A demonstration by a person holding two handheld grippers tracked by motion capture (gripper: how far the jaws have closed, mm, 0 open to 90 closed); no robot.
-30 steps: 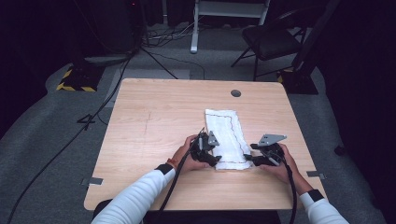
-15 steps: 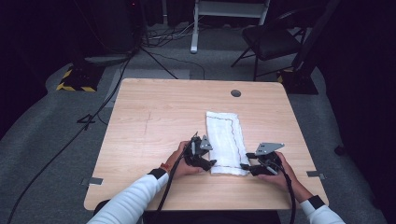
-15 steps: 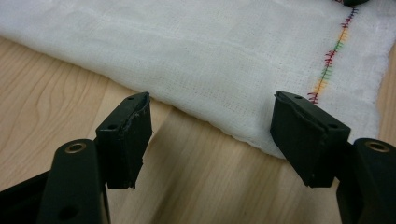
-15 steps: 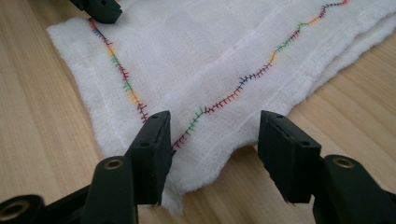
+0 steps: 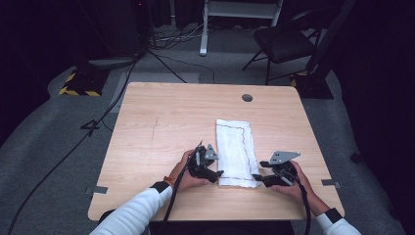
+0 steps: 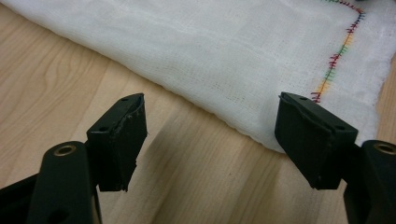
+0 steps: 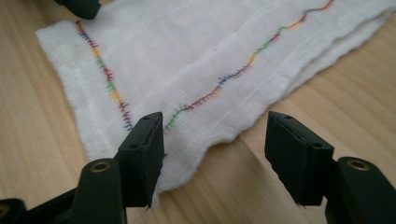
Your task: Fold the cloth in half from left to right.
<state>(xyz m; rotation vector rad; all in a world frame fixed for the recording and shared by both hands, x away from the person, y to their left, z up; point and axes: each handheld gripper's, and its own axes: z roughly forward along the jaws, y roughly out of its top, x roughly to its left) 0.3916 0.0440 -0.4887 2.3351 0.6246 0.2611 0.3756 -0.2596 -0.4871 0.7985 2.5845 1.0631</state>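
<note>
A white folded cloth with a line of many-coloured stitching lies flat on the wooden table, right of the middle. My left gripper rests at the cloth's near left corner, and my right gripper at its near right corner. In the left gripper view the left gripper is open, with the cloth edge just ahead of its jaws. In the right gripper view the right gripper is open; its jaws have just been opening, and the cloth corner lies loose between them.
A round cable hole sits near the table's far edge. On the floor behind stand a black chair, a stand with yellow-black striping and trailing cables. Bare wood stretches left of the cloth.
Both hands have drawn back toward the table's near edge and spread slightly apart. The cloth's near end, bunched under the grippers before, now lies flat between them.
</note>
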